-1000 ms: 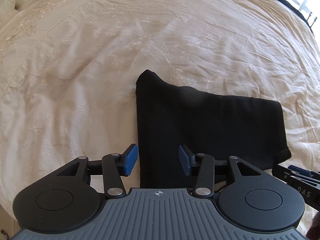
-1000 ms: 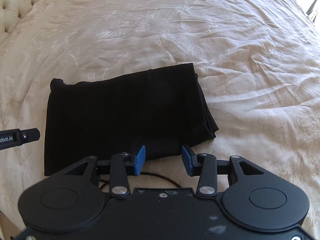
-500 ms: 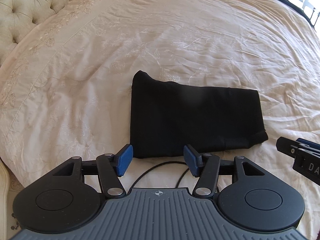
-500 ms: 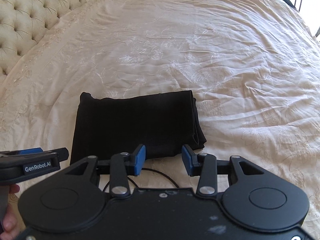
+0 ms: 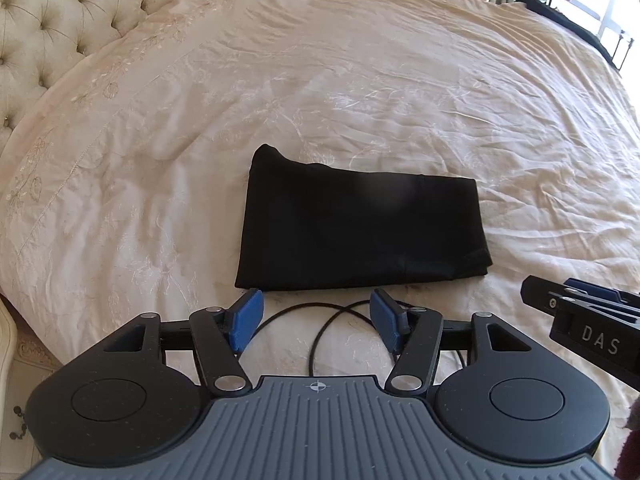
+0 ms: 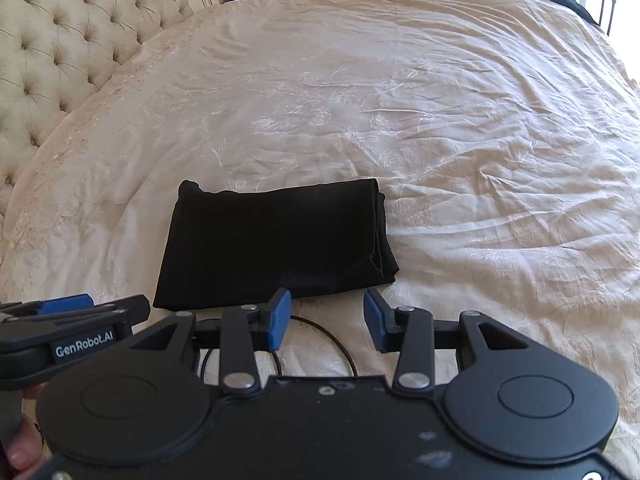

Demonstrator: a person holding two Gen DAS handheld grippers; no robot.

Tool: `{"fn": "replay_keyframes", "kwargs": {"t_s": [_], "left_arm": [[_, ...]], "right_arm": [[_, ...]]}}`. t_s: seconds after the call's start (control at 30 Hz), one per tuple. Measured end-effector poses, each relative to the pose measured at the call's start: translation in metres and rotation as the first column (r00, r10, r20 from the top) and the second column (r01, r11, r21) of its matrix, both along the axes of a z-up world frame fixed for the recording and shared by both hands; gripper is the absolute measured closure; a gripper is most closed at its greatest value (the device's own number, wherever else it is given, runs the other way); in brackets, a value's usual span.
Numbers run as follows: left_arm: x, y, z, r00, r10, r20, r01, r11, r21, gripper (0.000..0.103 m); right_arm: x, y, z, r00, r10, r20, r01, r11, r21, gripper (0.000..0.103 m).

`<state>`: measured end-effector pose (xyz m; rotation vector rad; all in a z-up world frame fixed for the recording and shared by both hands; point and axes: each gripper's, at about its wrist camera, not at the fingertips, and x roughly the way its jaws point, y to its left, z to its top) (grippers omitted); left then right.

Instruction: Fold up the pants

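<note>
Black pants [image 5: 360,228] lie folded into a flat rectangle on the cream bedspread [image 5: 360,80]; they also show in the right wrist view [image 6: 272,244]. My left gripper [image 5: 316,320] is open and empty, just short of the pants' near edge. My right gripper [image 6: 326,316] is open and empty, near the pants' near right corner. Neither touches the cloth. The right gripper shows at the right edge of the left wrist view [image 5: 584,320], and the left gripper at the left edge of the right wrist view [image 6: 72,320].
A thin black cable [image 5: 332,328] loops on the bedspread between the grippers and the pants. A tufted cream headboard [image 6: 72,40] stands at the left. A dark metal bed rail [image 5: 580,28] runs at the far right. The bed's near left edge drops away [image 5: 12,320].
Both grippers have pulled back and up from the pants, which now lie farther off and free. The cable has come into view. Jaws stay open.
</note>
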<state>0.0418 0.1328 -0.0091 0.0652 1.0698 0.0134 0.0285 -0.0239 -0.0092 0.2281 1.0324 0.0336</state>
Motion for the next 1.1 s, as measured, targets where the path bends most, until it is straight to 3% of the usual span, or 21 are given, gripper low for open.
{"fn": "replay_keyframes", "kwargs": {"t_s": [0.27,1.1], "left_arm": [[-0.014,-0.007,0.001,1.0,0.0,0.001,0.0,1.0,0.005,0.046],[-0.017,-0.015,-0.005,0.999,0.005,-0.045,-0.003,0.999,0.049,0.046]], "right_arm": [[-0.011,0.003,0.007,1.0,0.007,0.02,-0.006,1.0,-0.006,0.06],[-0.006,0.011,0.006,0.996,-0.033,-0.087,0.025,0.996,-0.088,0.058]]}}
